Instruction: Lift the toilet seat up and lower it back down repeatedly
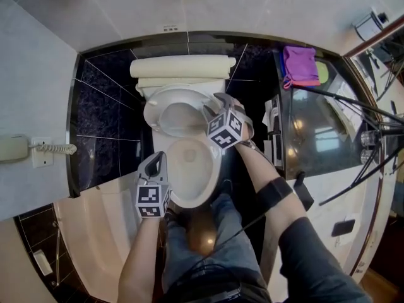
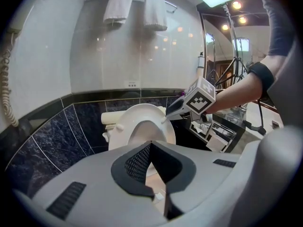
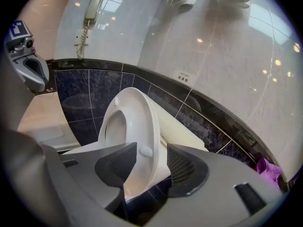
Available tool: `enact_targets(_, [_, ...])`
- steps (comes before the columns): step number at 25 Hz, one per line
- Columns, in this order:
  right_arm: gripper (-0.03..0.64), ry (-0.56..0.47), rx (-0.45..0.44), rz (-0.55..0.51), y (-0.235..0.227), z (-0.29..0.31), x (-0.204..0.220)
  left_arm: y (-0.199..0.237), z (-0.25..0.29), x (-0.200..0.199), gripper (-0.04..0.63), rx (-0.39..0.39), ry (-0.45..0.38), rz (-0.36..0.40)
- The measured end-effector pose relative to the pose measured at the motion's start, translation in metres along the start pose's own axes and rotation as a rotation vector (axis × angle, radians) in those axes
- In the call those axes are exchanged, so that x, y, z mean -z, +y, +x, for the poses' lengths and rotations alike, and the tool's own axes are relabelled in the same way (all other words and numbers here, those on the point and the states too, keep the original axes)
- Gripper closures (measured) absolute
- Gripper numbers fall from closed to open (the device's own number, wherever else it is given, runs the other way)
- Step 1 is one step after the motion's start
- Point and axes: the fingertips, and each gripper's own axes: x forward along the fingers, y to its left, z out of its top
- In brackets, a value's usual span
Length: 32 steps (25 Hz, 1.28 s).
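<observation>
The white toilet seat [image 1: 165, 113] stands raised, tilted back toward the cistern [image 1: 182, 66], above the open bowl [image 1: 192, 163]. My right gripper [image 1: 211, 103] is at the seat's right edge. In the right gripper view the seat rim [image 3: 142, 126] runs between the jaws of that gripper [image 3: 151, 161], which stand wide apart; a gap shows beside the right pad. My left gripper [image 1: 158, 161] hovers at the bowl's front left, touching nothing. Its jaws [image 2: 150, 148] meet at the tips. From there I see the seat [image 2: 142, 122] and the right gripper [image 2: 169, 113].
Dark tiled walls close in behind and left of the toilet. A bathtub [image 1: 95, 232] lies at the left, a wall phone [image 1: 14, 148] above it. At the right are a glass counter with a purple cloth [image 1: 300, 65] and tripod legs [image 1: 353, 100]. Towels [image 2: 118, 6] hang overhead.
</observation>
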Motion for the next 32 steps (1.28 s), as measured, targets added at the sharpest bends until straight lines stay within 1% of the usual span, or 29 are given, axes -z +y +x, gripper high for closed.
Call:
enact_targets(1, [0.418, -0.003, -0.005, 0.0, 0.0, 0.006, -0.001, 0.0, 0.003, 0.003, 0.595, 0.0, 0.006, -0.002])
enact_targets(4, [0.434, -0.01, -0.009, 0.006, -0.002, 0.021, -0.002, 0.001, 0.01, 0.007, 0.595, 0.001, 0.018, -0.01])
enact_targets(5, [0.449, -0.014, -0.01, 0.006, -0.002, 0.025, -0.002, 0.0, 0.011, 0.008, 0.595, 0.001, 0.019, -0.012])
enact_targets(6, [0.478, -0.018, -0.012, 0.004, -0.002, 0.028, -0.003, 0.0, 0.012, 0.011, 0.595, 0.001, 0.022, -0.013])
enact_targets(8, [0.502, -0.028, -0.015, -0.002, -0.001, 0.031, -0.004, -0.001, 0.014, 0.017, 0.595, 0.001, 0.036, -0.022])
enact_targets(16, [0.512, -0.031, 0.001, 0.008, 0.001, 0.029, -0.005, -0.003, 0.017, 0.039, 0.595, 0.003, 0.065, -0.038])
enact_targets(19, [0.512, -0.032, 0.004, -0.005, 0.007, 0.021, -0.005, -0.011, 0.014, 0.046, 0.595, 0.019, 0.083, -0.053])
enact_targets(23, [0.513, -0.04, 0.009, -0.036, 0.02, 0.006, -0.001, -0.015, 0.01, 0.065, 0.595, 0.021, 0.107, -0.058])
enact_targets(26, [0.514, -0.049, 0.021, -0.07, 0.033, -0.008, 0.002, -0.018, 0.004, 0.08, 0.595, 0.025, 0.123, -0.08])
enact_targets(32, [0.512, -0.076, 0.083, -0.151, 0.066, -0.04, 0.014, -0.016, -0.008, 0.112, 0.595, 0.034, 0.141, -0.102])
